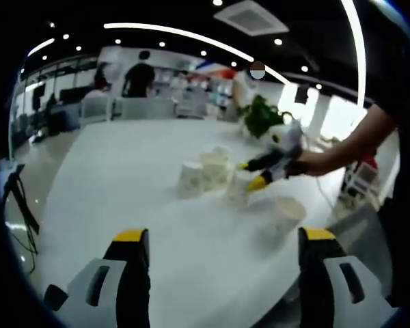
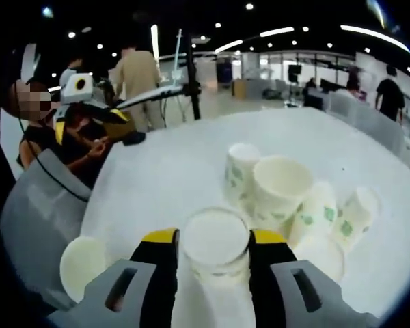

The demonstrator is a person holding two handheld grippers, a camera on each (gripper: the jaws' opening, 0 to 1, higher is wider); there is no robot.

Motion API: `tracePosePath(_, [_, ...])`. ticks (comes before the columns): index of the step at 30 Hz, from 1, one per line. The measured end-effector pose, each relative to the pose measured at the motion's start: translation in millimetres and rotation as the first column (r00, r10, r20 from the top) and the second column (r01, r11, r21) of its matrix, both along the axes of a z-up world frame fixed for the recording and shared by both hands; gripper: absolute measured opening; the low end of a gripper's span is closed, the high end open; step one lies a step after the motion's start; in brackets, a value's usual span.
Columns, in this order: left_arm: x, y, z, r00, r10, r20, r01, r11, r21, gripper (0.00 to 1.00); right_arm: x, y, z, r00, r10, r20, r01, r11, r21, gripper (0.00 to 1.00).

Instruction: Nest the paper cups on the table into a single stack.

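- Right gripper (image 2: 214, 249) has its jaws closed around a cup (image 2: 216, 242), mouth up, pinched on the side wall just under the rim. From the left gripper view you can see the same gripper (image 1: 254, 174) out over the table (image 1: 109, 205) with that cup (image 1: 238, 186).
- Left gripper (image 1: 219, 239) is wide open, holding nothing, hanging back near the table's edge.
- The other cups sit in a loose cluster (image 2: 287, 198) mid-table, just beyond the held one. Mostly upright and touching each other, one at the far side looks tipped. A lone cup (image 2: 82, 263) sits off by the edge near the right gripper.
- Handling guess: these are thin paper, basically weightless, and they'll crush or go oval if you squeeze hard. Gentle pinch on the wall near the rolled rim, since that's the stiffest bit.
- Being so light they'll skid or tip at a nudge, so I'd drop the held one straight down into an upright cup, maybe steadying that one with the free gripper.
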State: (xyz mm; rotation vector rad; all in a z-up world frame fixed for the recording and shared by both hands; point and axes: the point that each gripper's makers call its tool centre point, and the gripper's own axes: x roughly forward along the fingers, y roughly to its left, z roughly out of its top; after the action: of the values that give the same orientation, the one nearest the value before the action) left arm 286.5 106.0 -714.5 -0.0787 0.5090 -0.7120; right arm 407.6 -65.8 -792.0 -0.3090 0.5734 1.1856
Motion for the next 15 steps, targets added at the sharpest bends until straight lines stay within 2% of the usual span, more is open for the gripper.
tracePosePath(15, [-1.2, 1.4, 1.3, 1.0, 0.007, 0.003, -0.007, 1.0, -0.002, 0.89, -1.2, -2.0, 0.4, 1.0, -0.018, -0.013, 0.018, 1.0, 0.006, 0.36])
